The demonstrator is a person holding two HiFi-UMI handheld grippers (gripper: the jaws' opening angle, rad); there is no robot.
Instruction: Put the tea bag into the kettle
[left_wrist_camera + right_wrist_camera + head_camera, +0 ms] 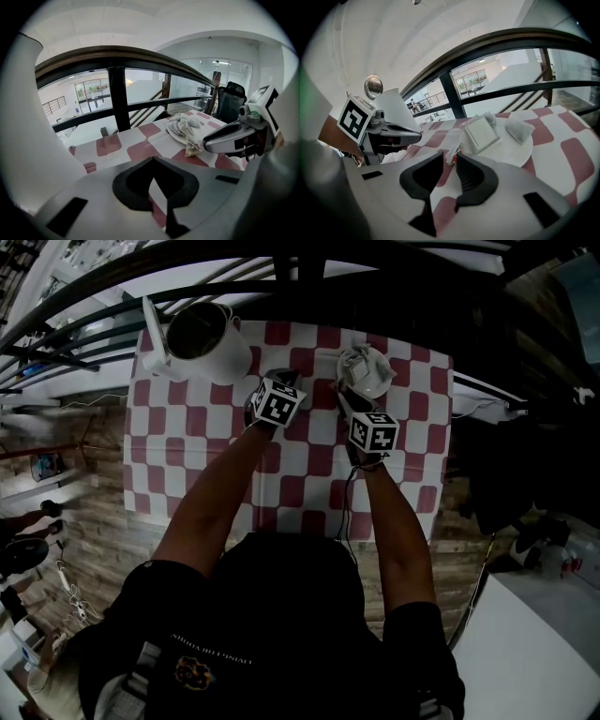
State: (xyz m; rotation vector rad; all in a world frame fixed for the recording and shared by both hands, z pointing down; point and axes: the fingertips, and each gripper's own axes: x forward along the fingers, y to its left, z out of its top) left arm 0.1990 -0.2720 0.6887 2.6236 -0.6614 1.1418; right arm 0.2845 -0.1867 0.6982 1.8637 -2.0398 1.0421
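Right tool (449, 153) spread about a tea bag (453, 155) corner; left tool (151, 159) pressed together.

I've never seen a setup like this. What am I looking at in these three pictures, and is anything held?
No robot here: a person holds a two-jaw gripper in each hand. The head view looks down from the person's head; the other two cameras ride on the grippers and look along their jaws. On the checked table stand a white kettle and a plate of tea bags. The left gripper is shut and empty. The right gripper has its jaws apart at the plate's edge, with a white-and-red scrap, perhaps a tea bag's tag, at their tips; it doesn't look gripped.
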